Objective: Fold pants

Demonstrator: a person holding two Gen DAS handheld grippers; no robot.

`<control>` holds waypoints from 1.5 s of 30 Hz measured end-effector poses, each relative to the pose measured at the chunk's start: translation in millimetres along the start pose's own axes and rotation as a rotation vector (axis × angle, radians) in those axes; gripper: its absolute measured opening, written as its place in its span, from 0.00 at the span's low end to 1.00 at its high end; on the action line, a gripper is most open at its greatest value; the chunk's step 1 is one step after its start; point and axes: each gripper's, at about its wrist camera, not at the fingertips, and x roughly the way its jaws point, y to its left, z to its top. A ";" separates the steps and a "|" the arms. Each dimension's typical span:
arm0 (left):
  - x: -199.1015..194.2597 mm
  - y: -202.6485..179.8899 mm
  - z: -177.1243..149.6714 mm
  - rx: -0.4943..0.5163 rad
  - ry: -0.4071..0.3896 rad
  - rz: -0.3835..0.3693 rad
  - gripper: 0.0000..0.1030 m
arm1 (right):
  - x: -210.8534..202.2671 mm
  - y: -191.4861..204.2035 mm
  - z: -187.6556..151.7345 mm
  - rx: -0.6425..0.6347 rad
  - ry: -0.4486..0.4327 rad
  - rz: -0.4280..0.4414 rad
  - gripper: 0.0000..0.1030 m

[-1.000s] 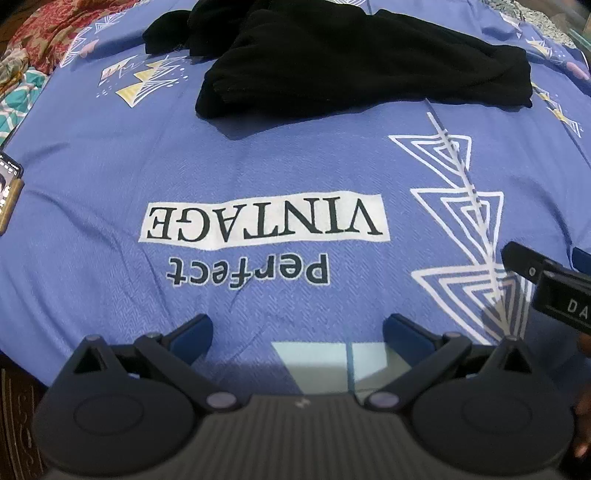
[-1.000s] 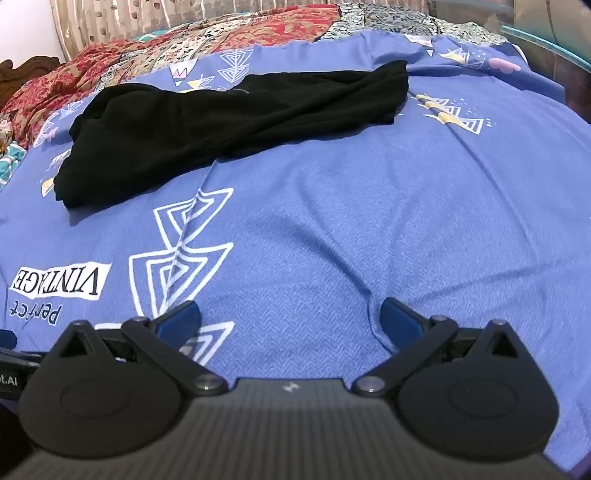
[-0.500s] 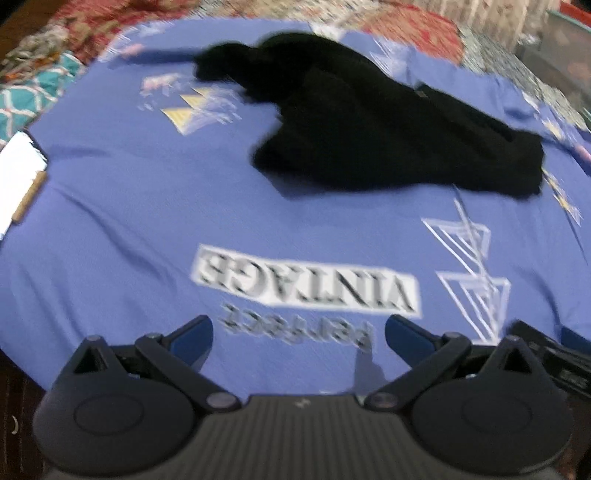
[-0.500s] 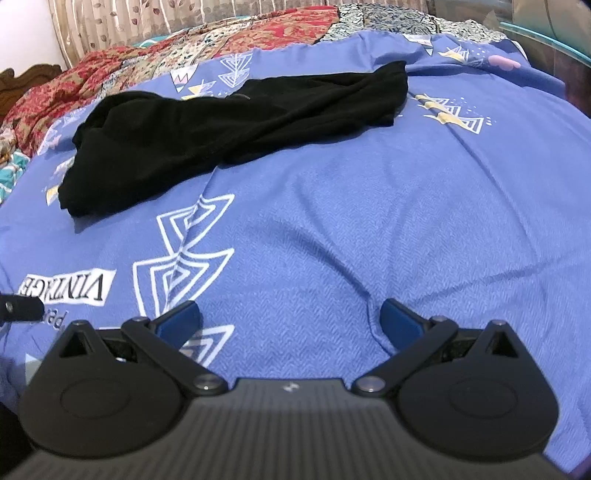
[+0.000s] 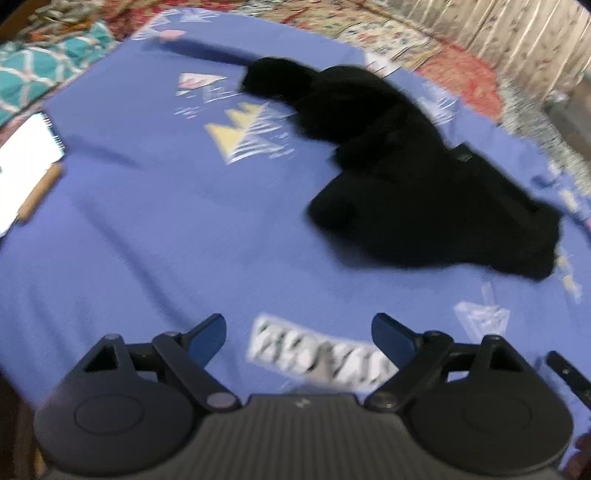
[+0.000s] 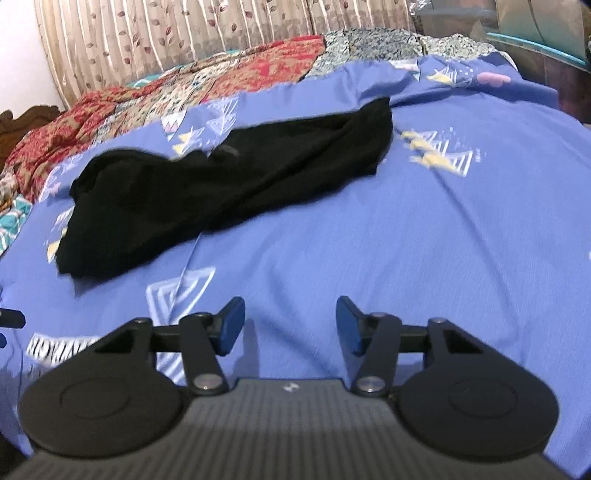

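Black pants [image 5: 424,184] lie crumpled in a long heap on the blue printed bedsheet [image 5: 166,229], far ahead of both grippers. In the right wrist view the pants [image 6: 229,184] stretch from the left to the upper middle. My left gripper [image 5: 299,336] is open and empty, low over the sheet near the "VINTAGE" print [image 5: 317,354]. My right gripper [image 6: 290,325] is open and empty, its jaws narrower than before, above bare sheet [image 6: 424,240]. The view from the left wrist is blurred.
A white phone [image 5: 26,162] lies at the sheet's left edge. A red patterned quilt [image 6: 184,92] and a curtain [image 6: 184,33] lie behind the bed. A teal patterned cloth [image 5: 44,70] is at the far left. The right gripper's tip [image 5: 569,373] shows at lower right.
Both grippers have lifted and tilted up, so the pants sit lower in view. The left view swung left. The right jaws have closed partway.
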 end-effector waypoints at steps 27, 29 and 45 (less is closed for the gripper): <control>-62.3 85.0 33.4 -0.252 -0.155 -0.215 0.08 | 68.3 -30.4 131.7 0.035 0.012 0.209 0.12; -79.0 108.1 19.2 -0.277 -0.161 -0.144 0.09 | 39.6 -17.6 116.4 -0.031 0.041 0.300 0.17; -21.4 151.2 -16.3 -0.460 -0.024 -0.057 0.27 | 155.3 43.3 195.5 -0.202 0.103 0.062 0.72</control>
